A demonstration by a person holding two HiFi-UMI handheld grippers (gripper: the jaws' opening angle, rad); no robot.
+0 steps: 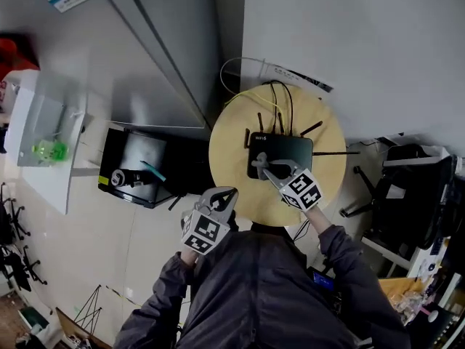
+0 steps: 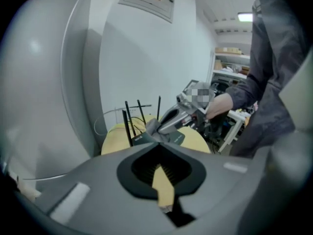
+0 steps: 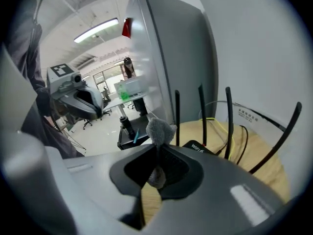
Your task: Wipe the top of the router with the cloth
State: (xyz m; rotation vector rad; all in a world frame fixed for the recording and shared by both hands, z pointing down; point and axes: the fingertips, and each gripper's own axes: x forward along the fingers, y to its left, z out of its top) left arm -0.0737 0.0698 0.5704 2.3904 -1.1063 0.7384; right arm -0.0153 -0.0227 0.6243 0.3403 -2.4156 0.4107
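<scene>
A black router with several upright antennas lies on a round wooden table. My right gripper is shut on a small grey cloth, which rests on the router's near left corner. In the right gripper view the cloth sticks up from the closed jaws, with the router just beyond. My left gripper hangs off the table's near left edge, shut and holding nothing. The left gripper view shows the right gripper and cloth on the router.
Yellow and black cables loop behind the router against the white wall. A black box sits on the floor to the left, beside a white table with a green bottle. A black chair stands at the right.
</scene>
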